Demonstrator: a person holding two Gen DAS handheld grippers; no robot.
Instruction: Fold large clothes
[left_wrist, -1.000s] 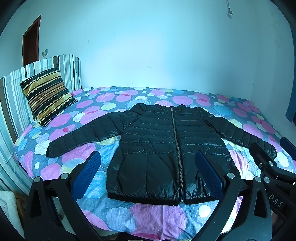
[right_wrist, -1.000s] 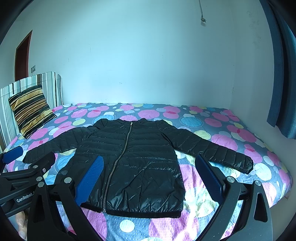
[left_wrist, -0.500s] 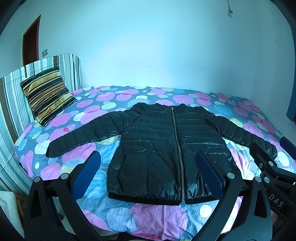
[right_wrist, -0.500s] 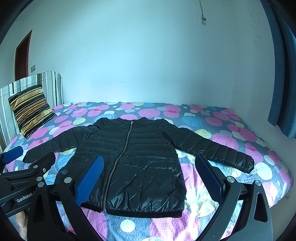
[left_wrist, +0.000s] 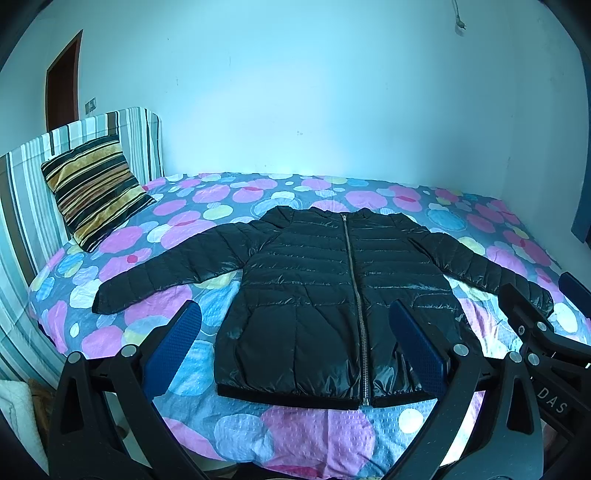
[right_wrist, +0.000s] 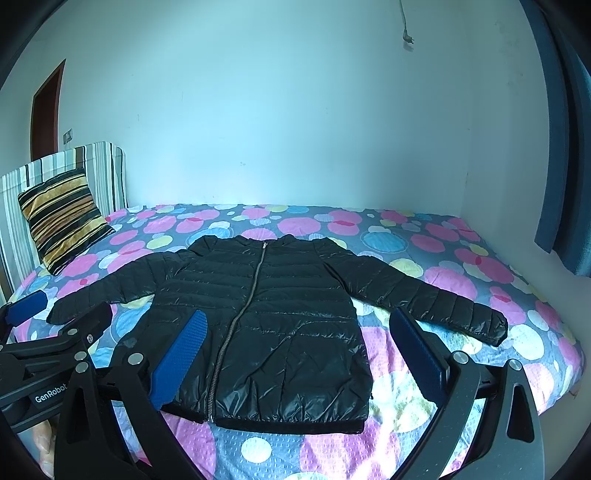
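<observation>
jacket (left_wrist: 332, 295) lay flat, zipped, sleeves out, on the bed (left_wrist: 314, 435) | left gripper (left_wrist: 295, 347) and right gripper (right_wrist: 295, 354) both spread wide, empty | looked puffy, light, slick shell, so I'd pinch cuffs or hem

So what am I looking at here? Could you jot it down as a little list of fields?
garment: black puffer jacket, lying flat, front up, zipped, sleeves spread out to both sides
surface: bed with a spotted sheet
left gripper: open, holding nothing, above the near edge of the bed
right gripper: open, holding nothing, beside the left one
also there: striped cushion leaning on the striped headboard
folding: not begun
</observation>
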